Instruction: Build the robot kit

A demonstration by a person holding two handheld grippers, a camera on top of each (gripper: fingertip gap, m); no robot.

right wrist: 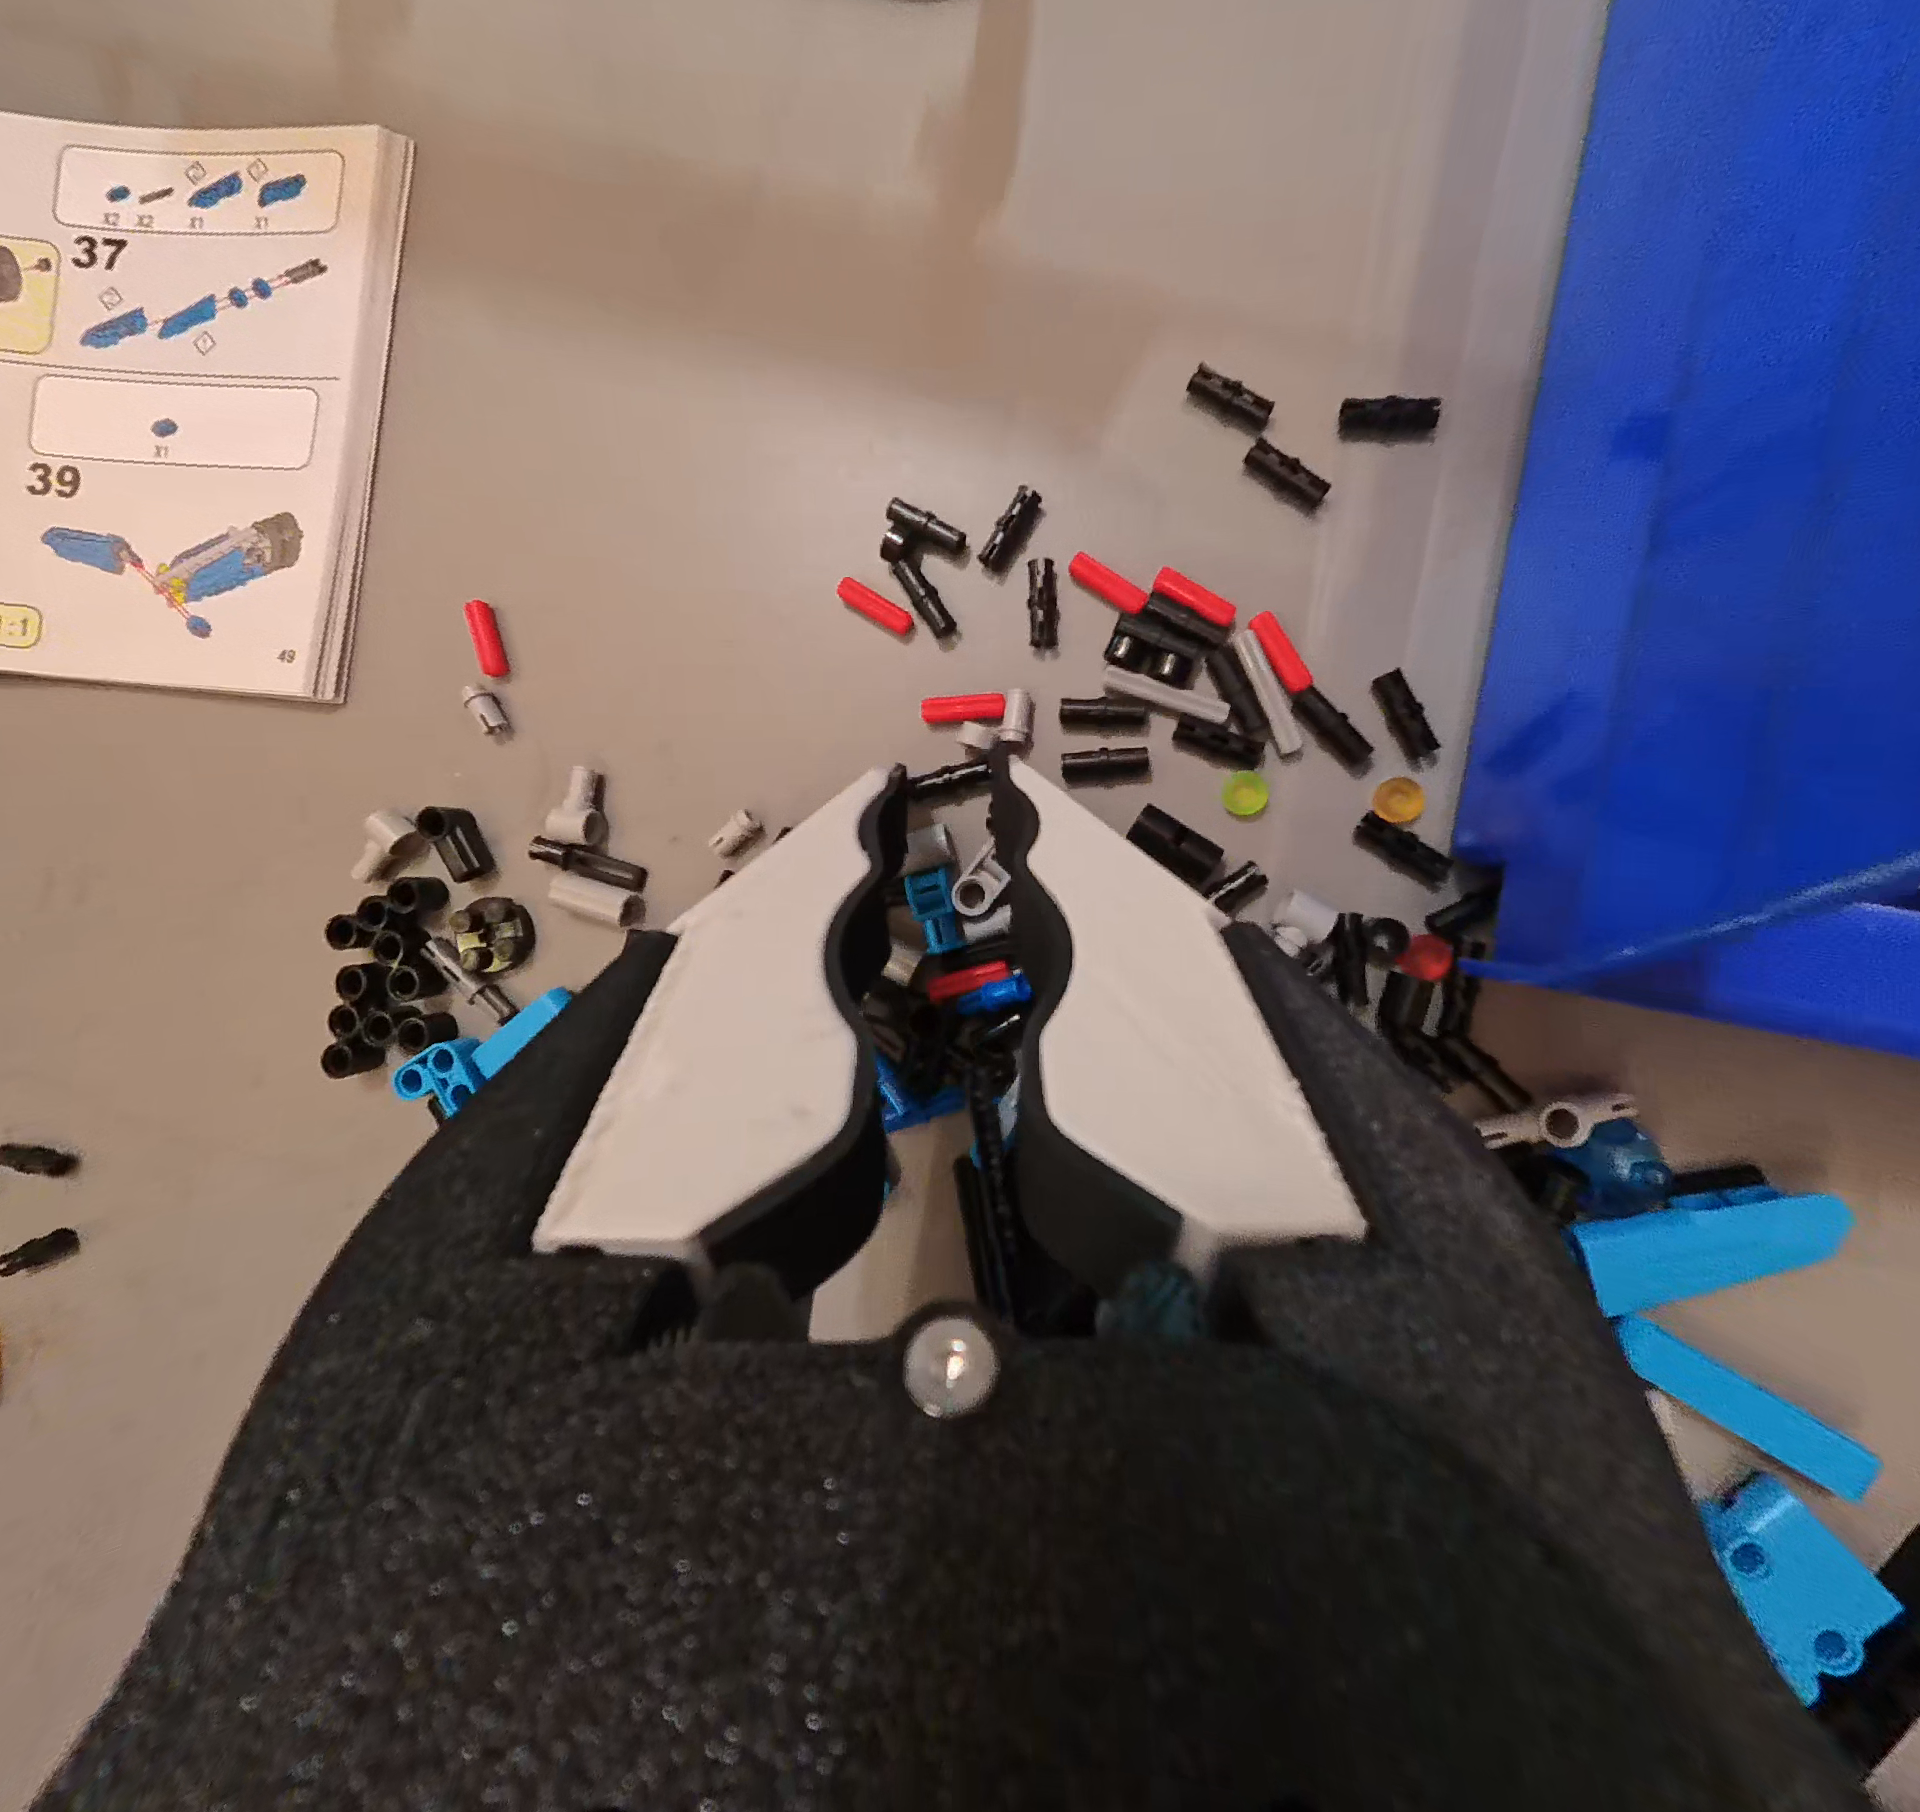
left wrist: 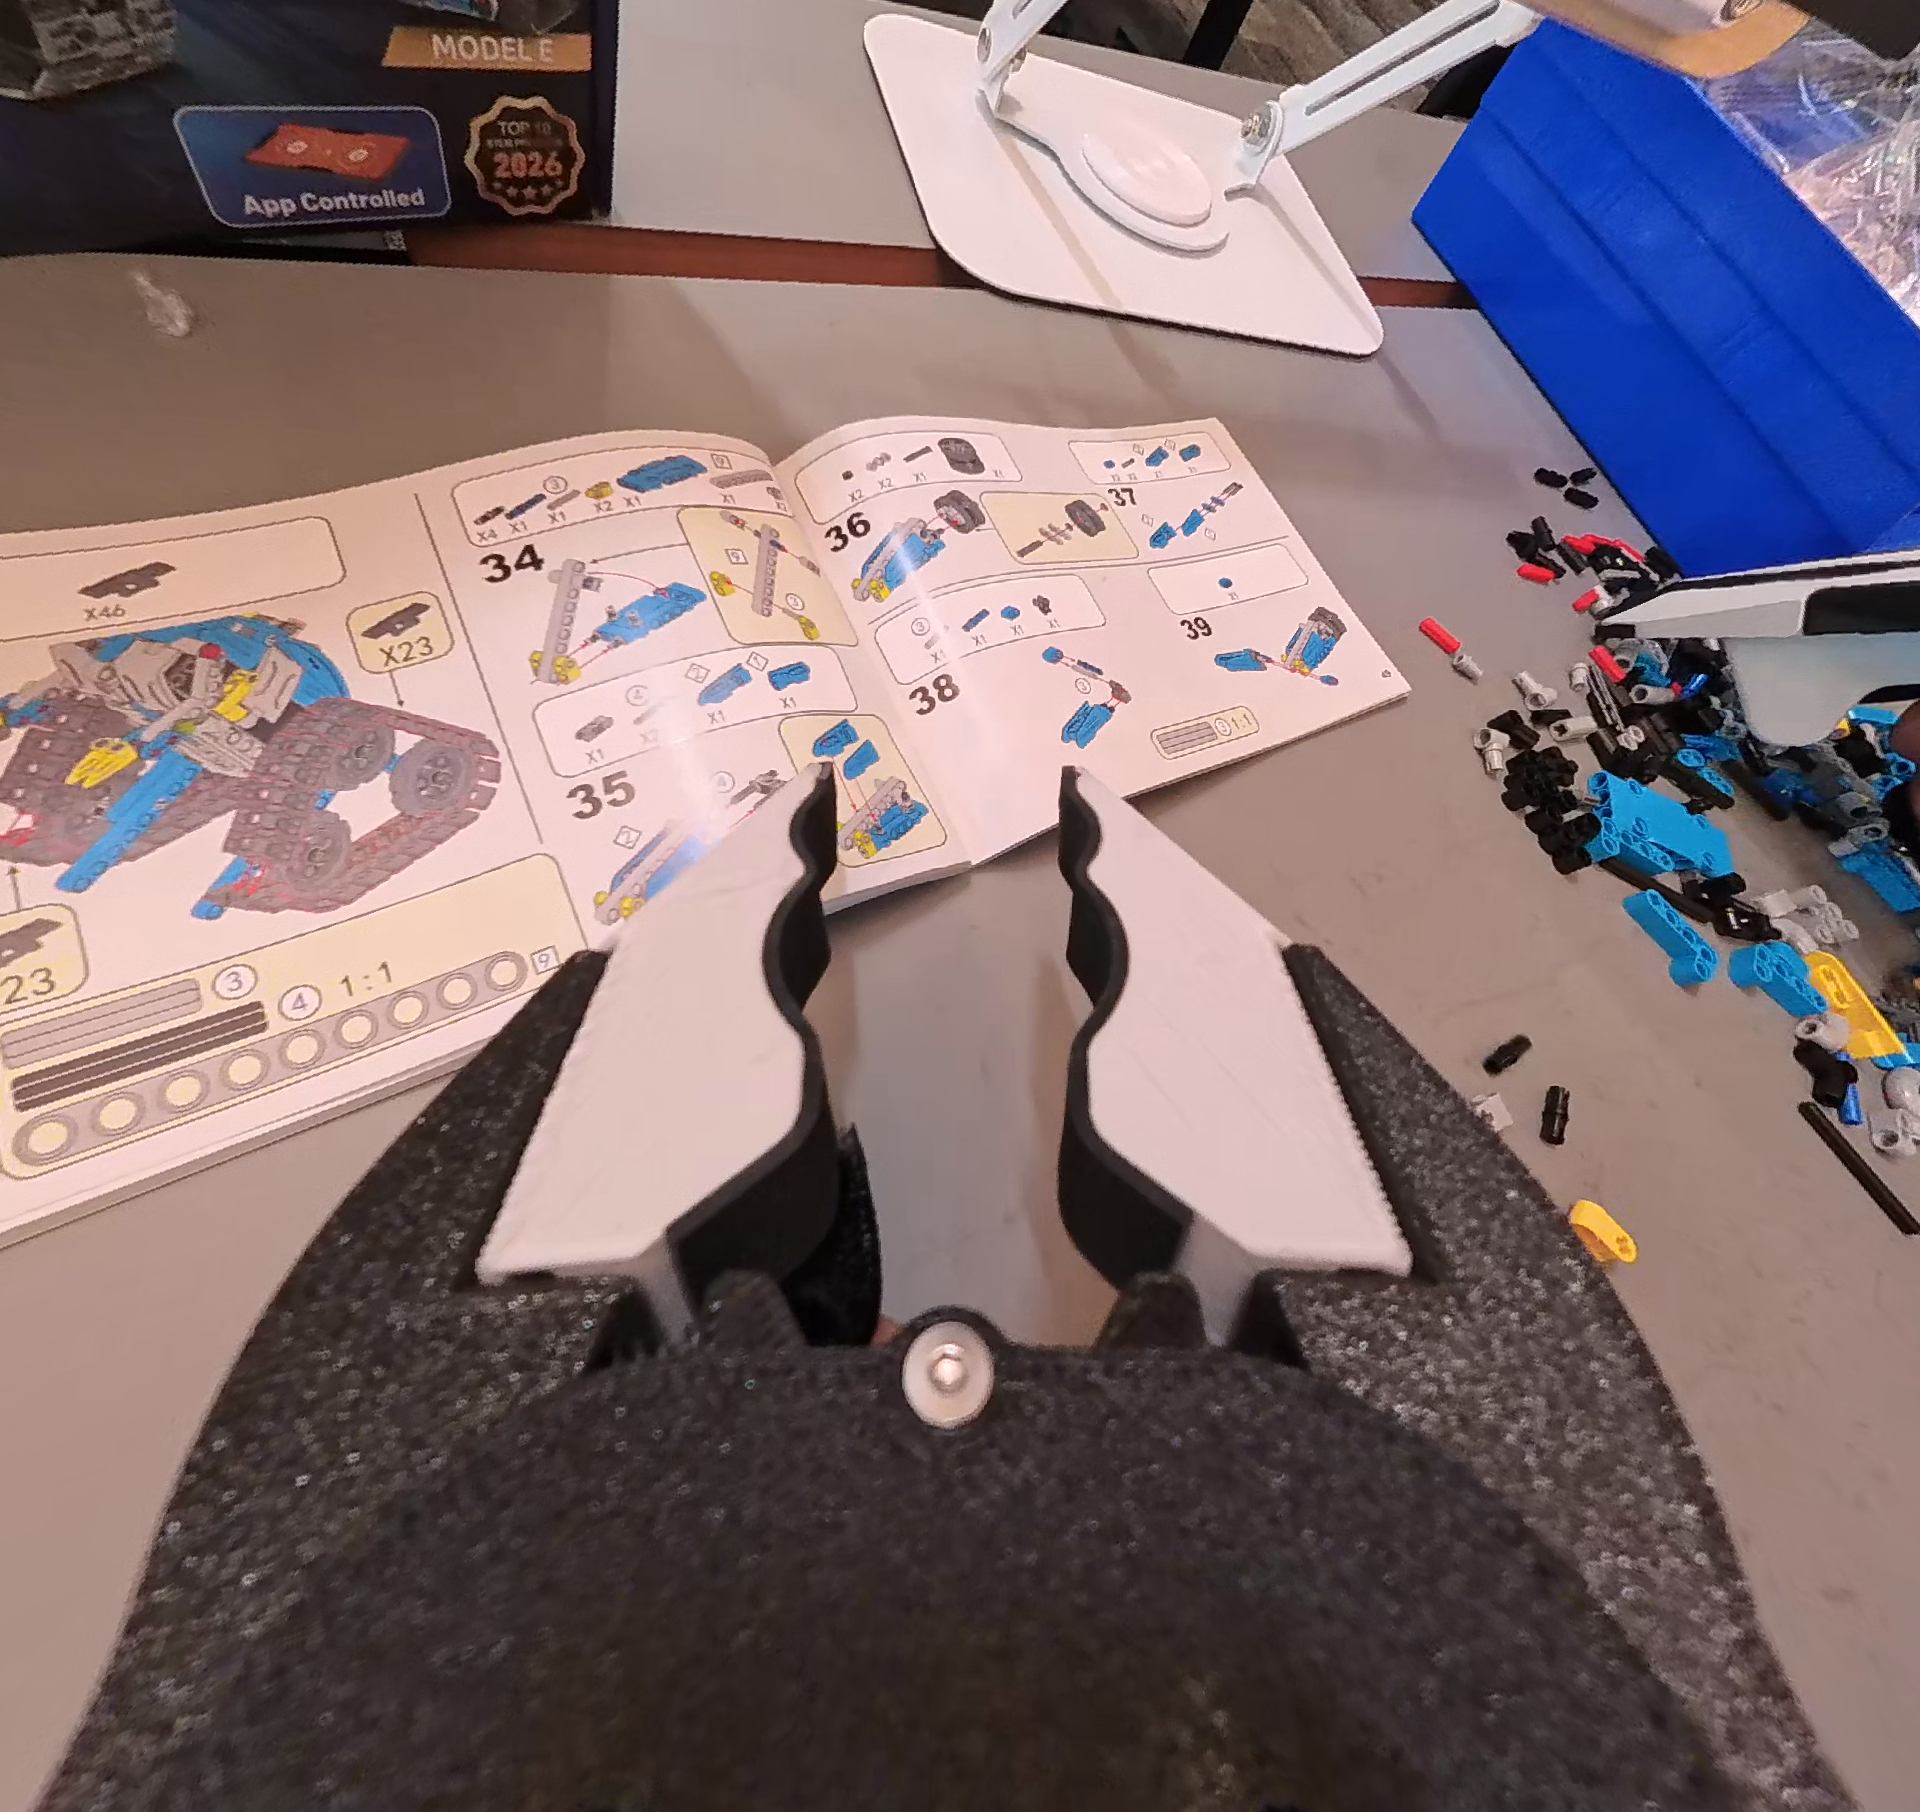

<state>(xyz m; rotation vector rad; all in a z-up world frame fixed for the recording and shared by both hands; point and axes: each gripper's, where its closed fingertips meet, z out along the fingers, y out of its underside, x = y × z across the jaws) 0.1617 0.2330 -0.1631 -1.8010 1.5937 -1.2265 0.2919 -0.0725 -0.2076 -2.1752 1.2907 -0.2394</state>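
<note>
The right gripper (right wrist: 945, 780), jaws narrowed over the brick pile (right wrist: 956, 973) beside the blue bin (right wrist: 1714, 515), holds nothing visible; the left gripper (left wrist: 945, 786) gapes empty over the booklet's (left wrist: 623, 671) near edge.

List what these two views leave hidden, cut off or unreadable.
- Right wrist view: the right gripper fingers nearly meet over the loose parts pile; whether they pinch a piece cannot be told, as the fingers cover it.
- Left wrist view: the open left gripper hides part of the instruction booklet.
- Both views: the blue bin is cut off by the right edge.
</note>
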